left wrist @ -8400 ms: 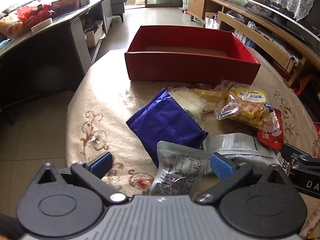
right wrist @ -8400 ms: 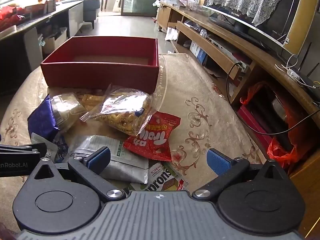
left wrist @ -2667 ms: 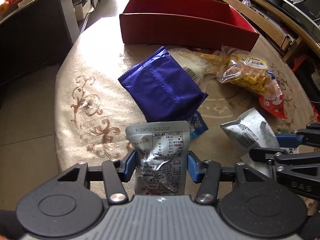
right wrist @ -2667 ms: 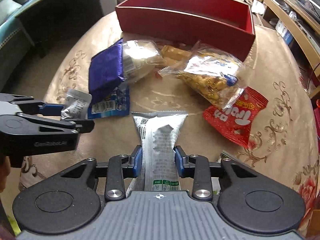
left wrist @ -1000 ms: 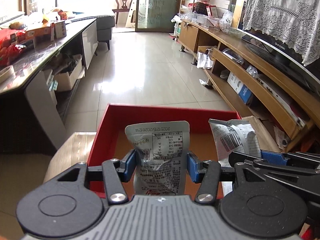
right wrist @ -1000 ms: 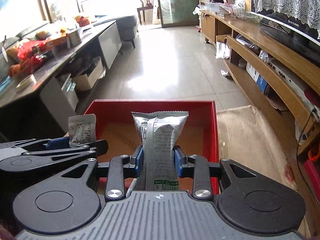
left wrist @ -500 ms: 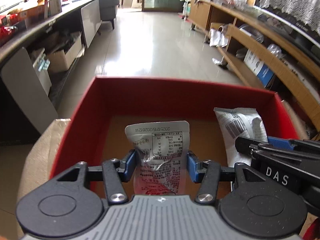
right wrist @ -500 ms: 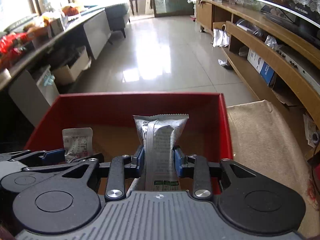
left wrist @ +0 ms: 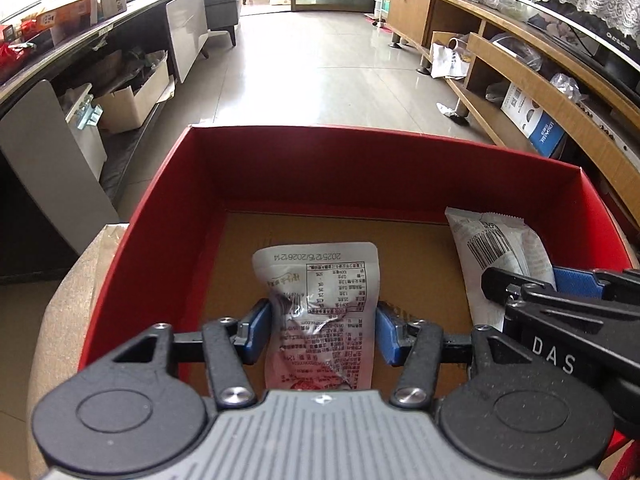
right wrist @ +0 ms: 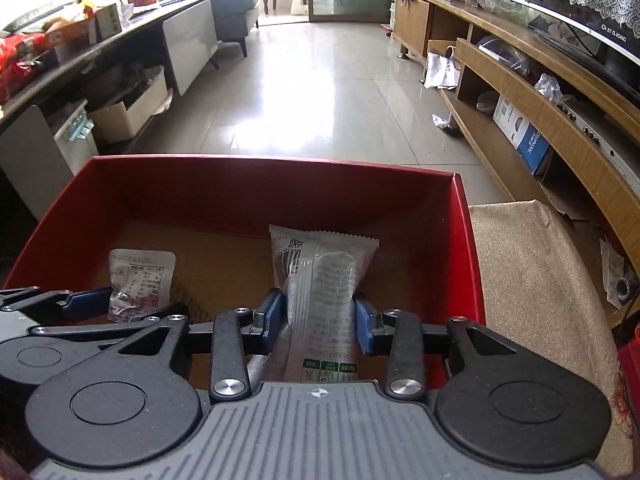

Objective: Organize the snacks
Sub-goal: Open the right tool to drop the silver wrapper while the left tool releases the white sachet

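A red cardboard box [left wrist: 168,216] [right wrist: 464,232] with a brown floor stands on the table ahead of both grippers. My left gripper [left wrist: 318,330] is shut on a small silver snack pouch [left wrist: 320,300] with a printed nutrition label, held inside the box near its floor. My right gripper [right wrist: 320,320] is shut on a long silver snack packet [right wrist: 320,280] with a barcode, held inside the box at the right. Each gripper's packet also shows in the other view: the long packet [left wrist: 496,244] at the right, the small pouch [right wrist: 140,276] at the left.
The box sits at the far end of a table with a beige cloth [right wrist: 532,264]. Beyond lies a tiled floor [right wrist: 320,92]. A dark counter with boxes [left wrist: 80,60] runs along the left. Wooden shelving [right wrist: 540,92] runs along the right.
Both grippers have carried their packets from above the table over the red box and moved them down into it. Both stay shut on their packets.
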The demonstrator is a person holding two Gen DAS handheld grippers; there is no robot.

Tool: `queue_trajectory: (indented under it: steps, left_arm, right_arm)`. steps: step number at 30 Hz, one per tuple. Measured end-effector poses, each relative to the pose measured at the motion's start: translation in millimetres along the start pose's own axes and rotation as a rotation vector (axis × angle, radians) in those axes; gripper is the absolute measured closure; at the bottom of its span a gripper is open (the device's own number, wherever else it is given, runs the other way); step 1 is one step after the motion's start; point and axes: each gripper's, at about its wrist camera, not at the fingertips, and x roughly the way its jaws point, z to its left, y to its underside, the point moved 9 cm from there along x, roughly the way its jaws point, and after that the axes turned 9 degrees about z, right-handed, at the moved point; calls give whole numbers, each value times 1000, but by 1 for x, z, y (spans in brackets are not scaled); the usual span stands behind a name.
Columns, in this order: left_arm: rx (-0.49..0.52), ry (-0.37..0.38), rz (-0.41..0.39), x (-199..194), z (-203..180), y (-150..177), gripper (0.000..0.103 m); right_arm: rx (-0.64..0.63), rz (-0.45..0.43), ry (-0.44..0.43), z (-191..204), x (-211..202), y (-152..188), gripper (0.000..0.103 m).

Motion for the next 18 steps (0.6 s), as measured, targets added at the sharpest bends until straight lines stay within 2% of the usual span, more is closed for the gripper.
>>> queue_trajectory:
  steps: [6,8,9,12,16,18]
  left_arm:
    - [-29,-2,6,-5,3,-3,52]
    - [-43,-1,2,-9,6,-5,51]
    - [-47,2,-3,-12,7,-6,51]
    - [-50,15,-21,-23,8,-8,48]
    - [-34,14,-43,-38,6,-10,45]
    - [-47,37,-42,-46,6,-9,43]
  right_arm:
    - [-12,-5,16,1,-8,-5,50]
    - [-18,-23,59,-2,-13,-8,32]
    - [-19,-35,73,-5,-16,-8,30]
    - [-1,-49,54,-9,-25,-10,29]
    - [-6,-71,68,-10,-42,-12,29]
    - [-7,-76,70,-11,-49,-10,29]
